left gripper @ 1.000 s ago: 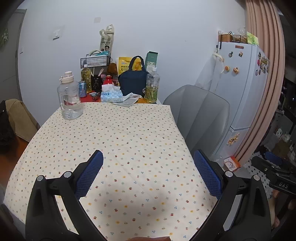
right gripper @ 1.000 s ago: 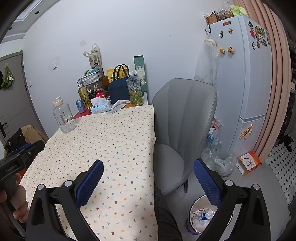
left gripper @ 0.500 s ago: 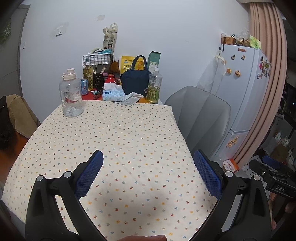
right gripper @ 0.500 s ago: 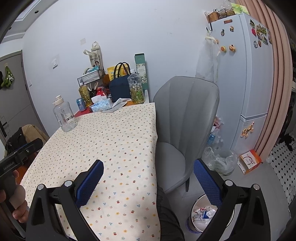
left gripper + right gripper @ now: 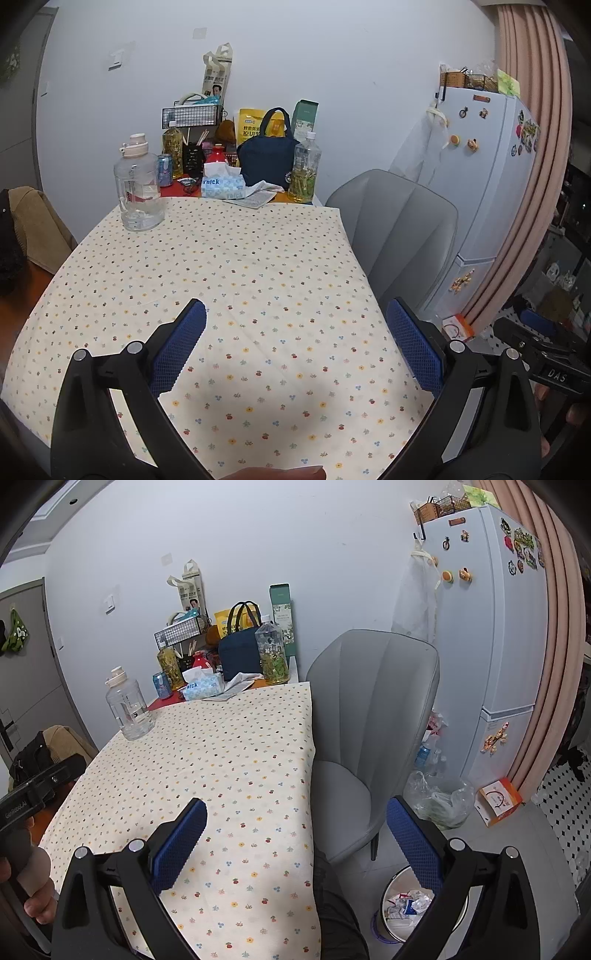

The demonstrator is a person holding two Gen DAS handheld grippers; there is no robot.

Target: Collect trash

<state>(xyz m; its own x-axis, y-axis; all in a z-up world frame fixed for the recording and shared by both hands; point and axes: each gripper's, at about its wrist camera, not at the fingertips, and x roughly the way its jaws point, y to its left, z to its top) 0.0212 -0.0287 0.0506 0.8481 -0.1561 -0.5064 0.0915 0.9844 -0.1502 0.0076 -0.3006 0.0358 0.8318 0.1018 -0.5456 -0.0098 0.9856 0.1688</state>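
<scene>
Your left gripper (image 5: 295, 343) is spread wide and holds nothing; it hangs above the near part of the table (image 5: 258, 266). Your right gripper (image 5: 295, 834) is equally wide apart and empty, positioned over the table's right edge.

The table carries a cream cloth printed with small flowers, and its near and middle areas are bare. At the far end, against the white wall, stand a clear water jug (image 5: 138, 184), a drink can (image 5: 165, 170), a tissue pack (image 5: 222, 184), a navy bag (image 5: 267, 155) and a bottle of green tea (image 5: 304, 168). A grey chair (image 5: 369, 709) stands just beside the table's right side, with a white fridge (image 5: 491, 646) and a pink curtain (image 5: 554, 627) behind it.

The trash bin (image 5: 399, 908) sits on the floor below the chair's front, holding crumpled wrappers (image 5: 404, 904). It lies low, partly behind your right gripper's right finger.
</scene>
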